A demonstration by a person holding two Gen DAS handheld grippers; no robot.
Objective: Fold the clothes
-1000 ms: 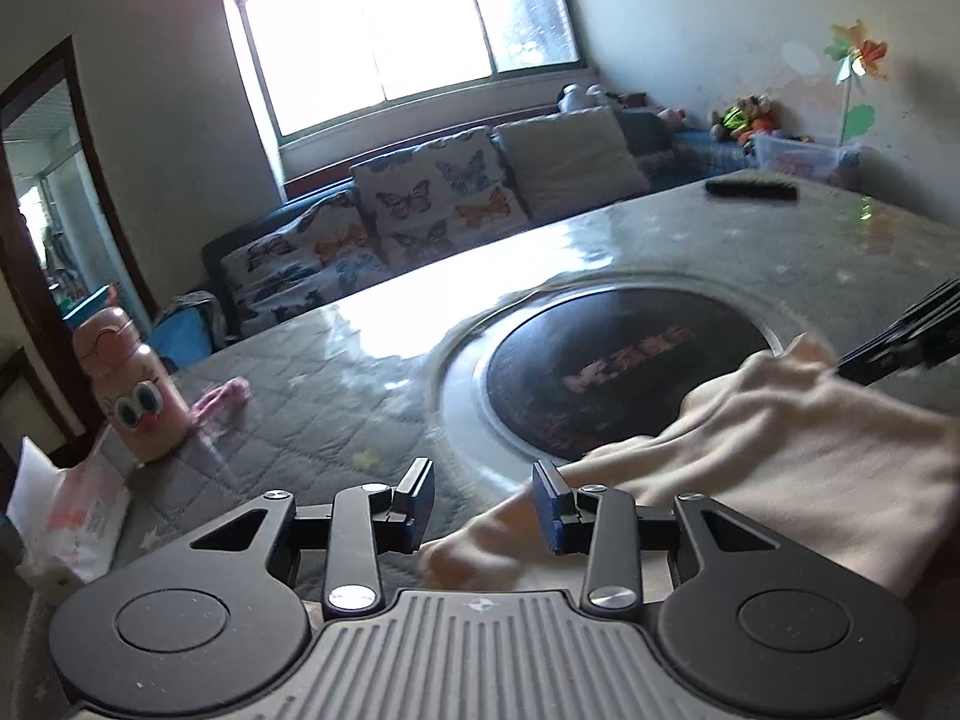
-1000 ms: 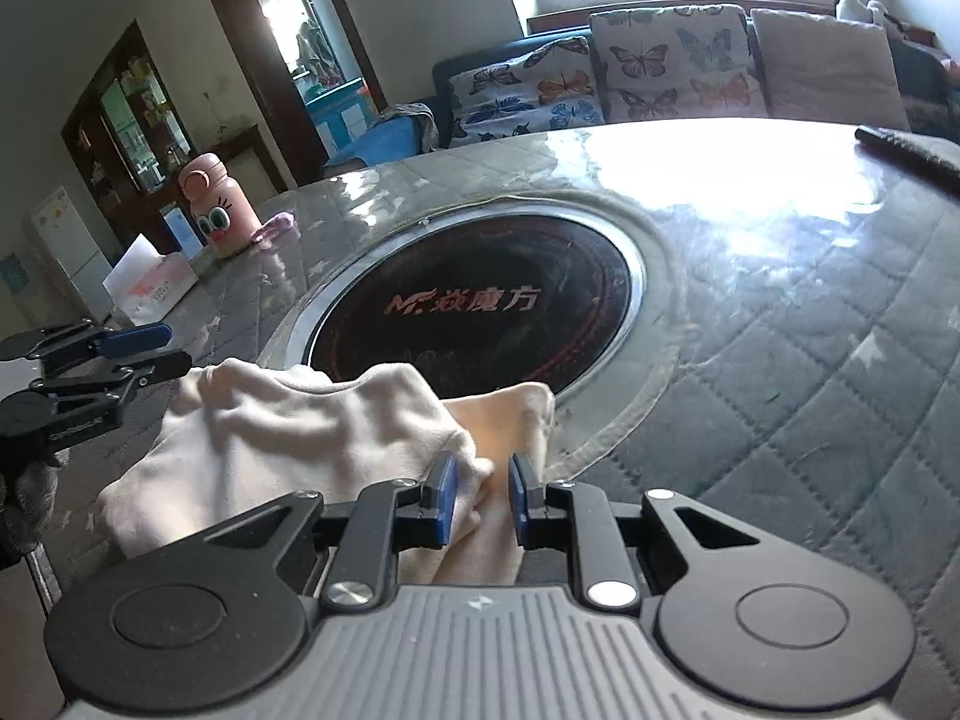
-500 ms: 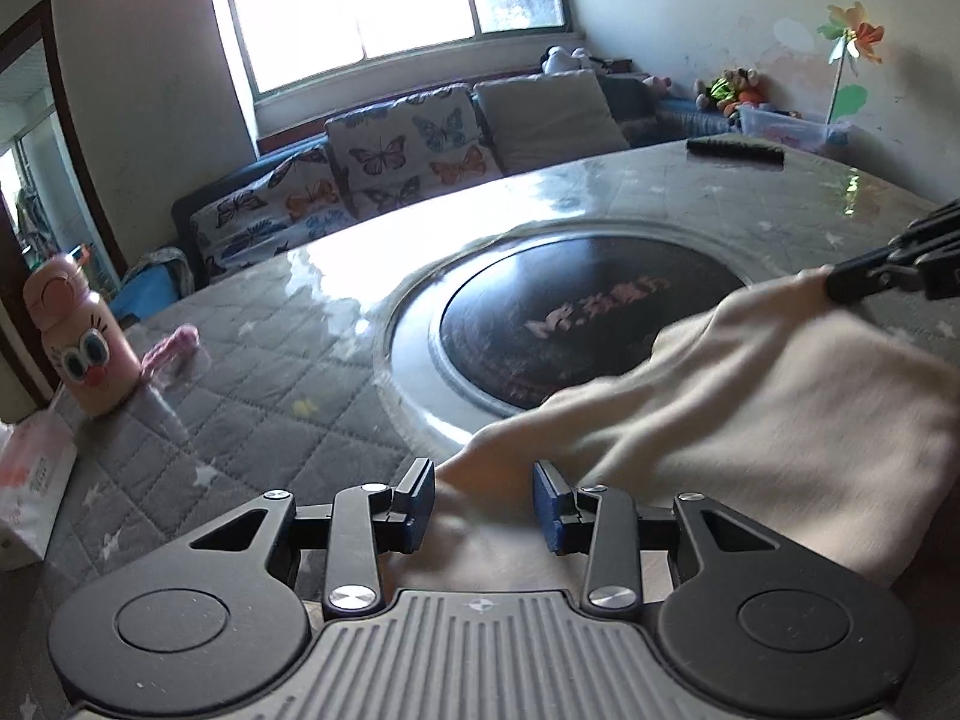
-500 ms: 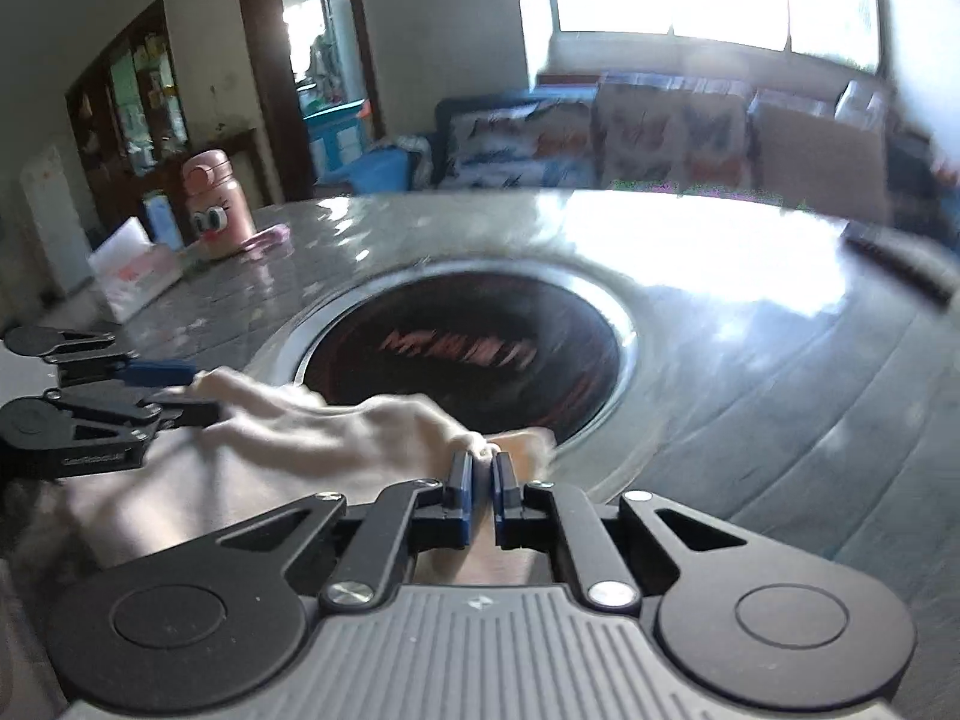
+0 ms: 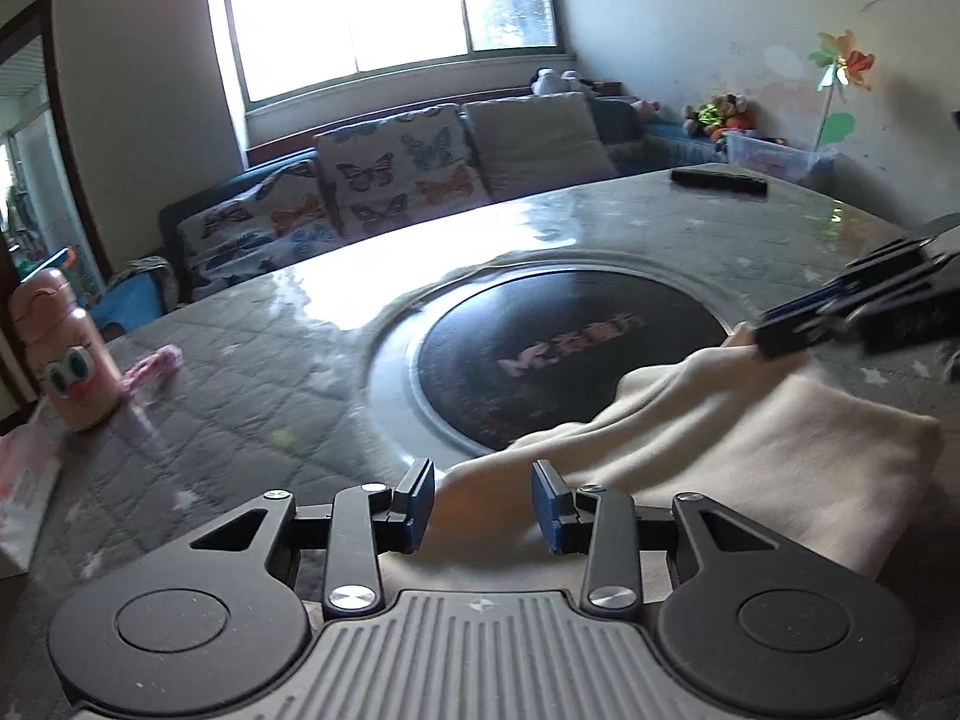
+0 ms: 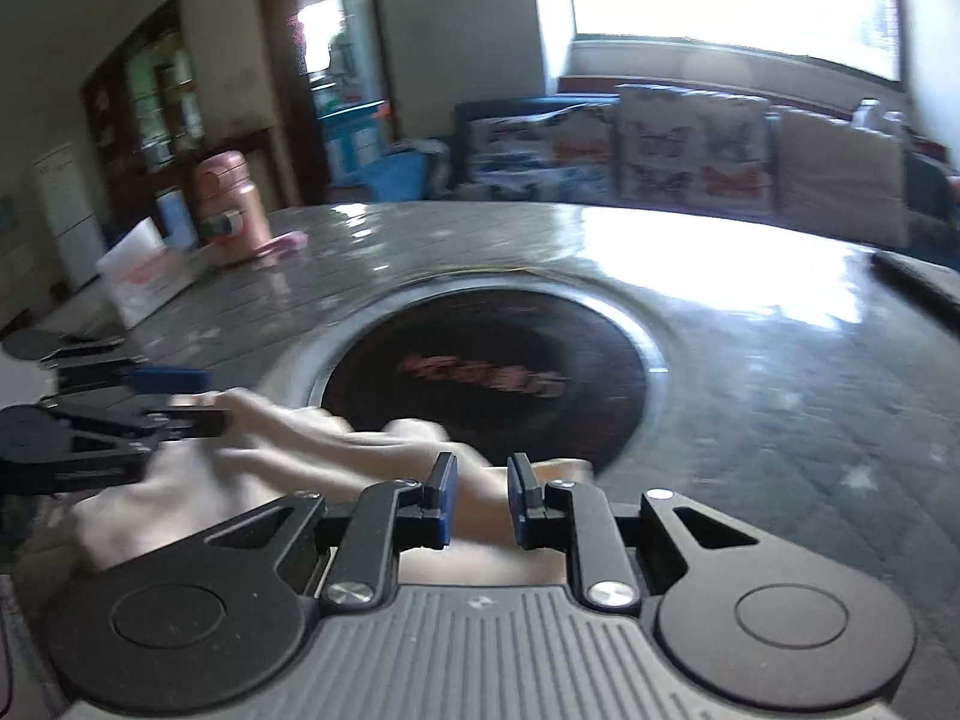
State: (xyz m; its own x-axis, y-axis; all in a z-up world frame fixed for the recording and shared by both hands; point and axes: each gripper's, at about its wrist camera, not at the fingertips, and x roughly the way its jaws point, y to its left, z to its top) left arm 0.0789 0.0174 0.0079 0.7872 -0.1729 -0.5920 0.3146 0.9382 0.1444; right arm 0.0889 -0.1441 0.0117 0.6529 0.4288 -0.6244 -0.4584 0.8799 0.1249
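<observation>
Lying bunched just in front of the dark round plate, the cream garment runs sideways between the left gripper and right gripper, both jaws open around its edges.

One marking only: reddish-pink lettering across the middle of the black round hotplate set into the table top.
- Left wrist view: the print starts with a slanted Latin "M"-like mark, followed by several blocky characters that look Chinese. Motion blur smears them; none can be read for certain.
- Right wrist view: the same line of lettering on the hotplate, more heavily blurred, just a red streak, unreadable.
- Pink bottle at the table's left edge: cartoon eyes printed on it, no letters made out.
- White packet beside the bottle: red print on its face, too blurred to read.
</observation>
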